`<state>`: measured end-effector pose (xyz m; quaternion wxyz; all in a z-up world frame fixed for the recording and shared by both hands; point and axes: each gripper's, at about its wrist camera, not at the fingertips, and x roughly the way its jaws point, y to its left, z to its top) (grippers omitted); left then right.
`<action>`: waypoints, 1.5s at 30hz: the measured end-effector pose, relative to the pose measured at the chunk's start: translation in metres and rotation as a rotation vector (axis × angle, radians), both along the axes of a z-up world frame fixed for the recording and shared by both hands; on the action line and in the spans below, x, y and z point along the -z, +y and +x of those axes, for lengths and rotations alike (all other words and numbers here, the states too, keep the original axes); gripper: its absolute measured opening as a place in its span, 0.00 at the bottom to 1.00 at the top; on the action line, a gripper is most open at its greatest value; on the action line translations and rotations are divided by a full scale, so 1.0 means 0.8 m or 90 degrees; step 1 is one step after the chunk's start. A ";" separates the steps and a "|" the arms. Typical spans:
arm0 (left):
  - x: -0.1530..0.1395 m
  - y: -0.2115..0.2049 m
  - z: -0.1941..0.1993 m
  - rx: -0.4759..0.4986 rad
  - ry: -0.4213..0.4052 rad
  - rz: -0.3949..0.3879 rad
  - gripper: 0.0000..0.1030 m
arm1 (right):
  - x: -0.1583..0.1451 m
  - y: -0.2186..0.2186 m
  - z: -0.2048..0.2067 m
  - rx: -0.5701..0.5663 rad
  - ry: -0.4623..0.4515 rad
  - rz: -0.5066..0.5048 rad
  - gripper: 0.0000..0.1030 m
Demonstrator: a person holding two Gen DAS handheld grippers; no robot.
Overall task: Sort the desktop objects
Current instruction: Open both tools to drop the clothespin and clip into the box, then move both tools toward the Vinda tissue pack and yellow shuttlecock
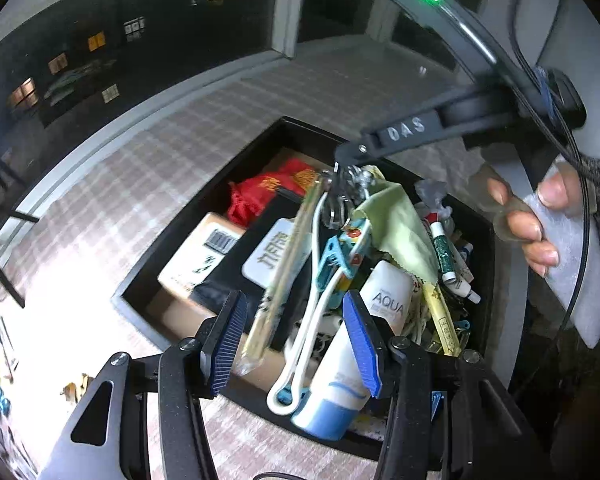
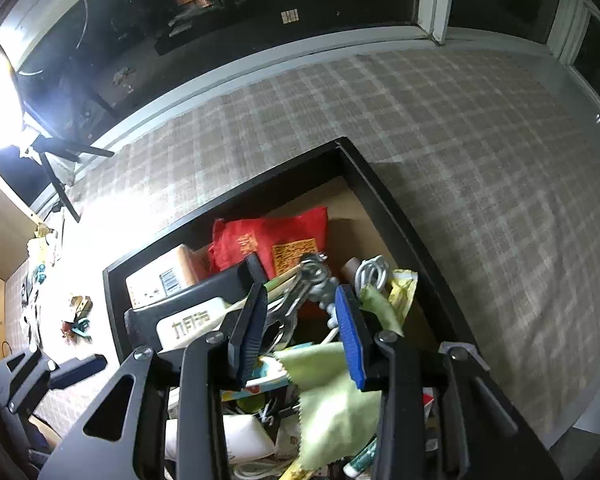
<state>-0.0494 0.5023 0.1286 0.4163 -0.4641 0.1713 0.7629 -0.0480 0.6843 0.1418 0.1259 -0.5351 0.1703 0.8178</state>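
A black tray (image 1: 140,276) on the plaid tablecloth holds a heap of small items: a red pouch (image 1: 260,196), a white AQUA tube (image 1: 340,364), wrapped chopsticks (image 1: 284,276), a green cloth (image 1: 400,228) and a blue clip (image 1: 332,260). My left gripper (image 1: 296,344) is open just above the tray's near side. My right gripper (image 2: 302,330) is open over the heap in the tray (image 2: 380,196), above a silver metal tool (image 2: 308,280) and the green cloth (image 2: 332,400). In the left wrist view the right gripper's fingers (image 1: 352,152) hang over that tool.
A window frame and dark panes run along the table's far edge. Small loose items (image 2: 76,320) lie on the cloth left of the tray, near a bright lamp. The person's hand (image 1: 532,216) holds the right gripper at the right.
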 end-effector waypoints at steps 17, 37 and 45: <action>-0.021 -0.190 -0.028 -0.178 0.030 -0.030 0.44 | -0.039 -0.171 -0.040 -0.128 0.046 -0.024 0.39; 0.029 -0.519 -0.167 -0.486 -0.018 -0.075 0.46 | -0.010 -0.457 -0.191 -0.293 0.042 -0.066 0.41; 0.077 -0.575 -0.236 -0.553 -0.077 -0.065 0.46 | 0.017 -0.578 -0.275 -0.361 0.022 -0.056 0.41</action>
